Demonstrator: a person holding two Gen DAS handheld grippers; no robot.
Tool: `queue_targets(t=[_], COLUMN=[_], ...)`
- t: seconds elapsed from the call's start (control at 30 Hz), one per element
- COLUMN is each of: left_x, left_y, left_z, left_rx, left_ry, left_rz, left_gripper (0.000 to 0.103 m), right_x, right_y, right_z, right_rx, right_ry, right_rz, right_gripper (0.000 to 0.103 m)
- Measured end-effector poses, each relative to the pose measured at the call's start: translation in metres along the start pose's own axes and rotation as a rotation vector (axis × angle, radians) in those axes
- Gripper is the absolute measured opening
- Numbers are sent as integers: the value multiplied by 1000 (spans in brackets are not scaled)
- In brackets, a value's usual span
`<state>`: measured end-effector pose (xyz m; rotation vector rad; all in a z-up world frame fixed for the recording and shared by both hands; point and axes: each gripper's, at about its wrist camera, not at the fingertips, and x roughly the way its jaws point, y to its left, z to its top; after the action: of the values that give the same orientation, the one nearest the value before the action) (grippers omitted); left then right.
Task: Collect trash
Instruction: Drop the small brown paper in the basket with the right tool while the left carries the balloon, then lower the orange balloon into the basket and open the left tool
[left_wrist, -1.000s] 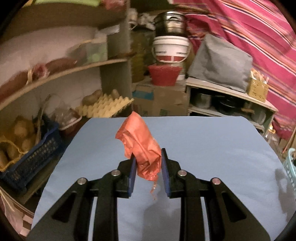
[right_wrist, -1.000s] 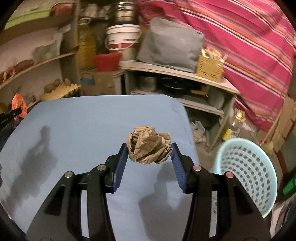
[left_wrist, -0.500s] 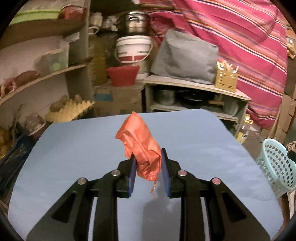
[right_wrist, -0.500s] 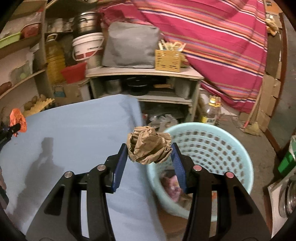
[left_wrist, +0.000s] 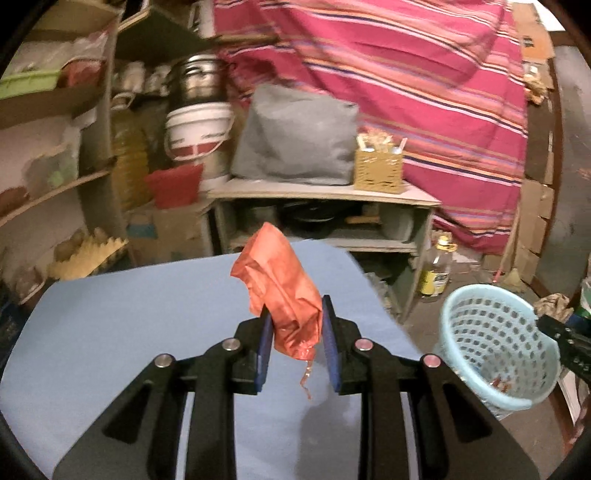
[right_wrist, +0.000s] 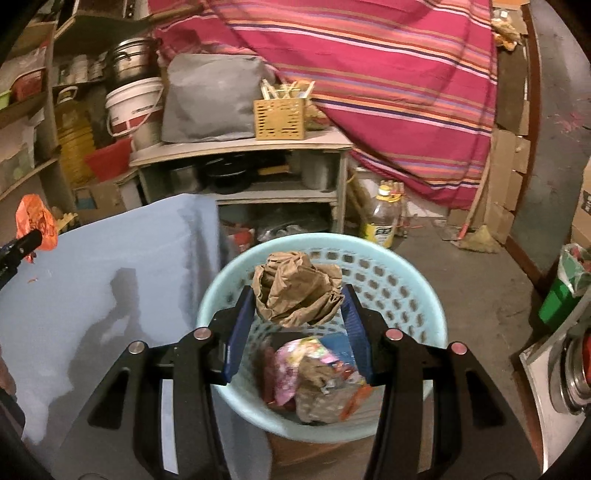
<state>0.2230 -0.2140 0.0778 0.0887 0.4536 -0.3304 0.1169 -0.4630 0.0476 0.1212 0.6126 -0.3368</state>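
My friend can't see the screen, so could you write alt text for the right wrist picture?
Two black fingers pinch a crumpled brown paper ball right above a pale blue plastic basket that already holds wrappers. A blue table sits to the left, with cluttered shelves behind.

- No words or numbers can be read anywhere in these pictures.
- The clear bottle (right_wrist: 384, 218) on the floor has a yellow label (right_wrist: 380, 234) with dark marks on it. The marks are too small and fuzzy to read.
- The same bottle (left_wrist: 437, 269) shows in the left wrist view. Its label is fuzzy there too.
- The white bucket (right_wrist: 135, 107) has a red band and a thin dark line of print. The print is too blurry to read.
- The cardboard box (right_wrist: 585, 206) at the right edge has a dark mark on it. It cannot be made out.
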Motion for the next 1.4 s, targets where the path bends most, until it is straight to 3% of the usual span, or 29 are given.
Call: queue_targets(t=[0.3,0.43,0.77,0.83,0.87,0.9,0.97,1.1,1.4], left_x=[2,4,24,29,30,32,36,42,57], left_y=[-71,-101,-131,-135,-136,-137,-141,-150,-188], left_z=[17,25,27,25,24,24,23,21,16], left_rx=[58,85,88,85,84,84,85,87,103], left_ry=[-66,-90,-63,-50,-45,-41,-32,-19,43], left_rz=[-76,-105,-140,-144,-145,-146,-151,-166,-260], left_gripper=[25,25,25,25,25,25,25,25,26], right_x=[-1,0,33,39,41,43,41,32,19], right_y=[-54,-72,-63,-59,-57,-56,-56,-73,-105], right_z=[-1,-3,3,4,4,5,6,6,-1], right_rx=[67,128,96,78,70,62,43,77,168], right_ry=[-28,-33,28,47,56,59,53,34,34], right_rz=[-72,-66,-29,-23,-22,-28,-50,-103,-139], right_gripper=[49,49,51,61,75,82,83,95,98])
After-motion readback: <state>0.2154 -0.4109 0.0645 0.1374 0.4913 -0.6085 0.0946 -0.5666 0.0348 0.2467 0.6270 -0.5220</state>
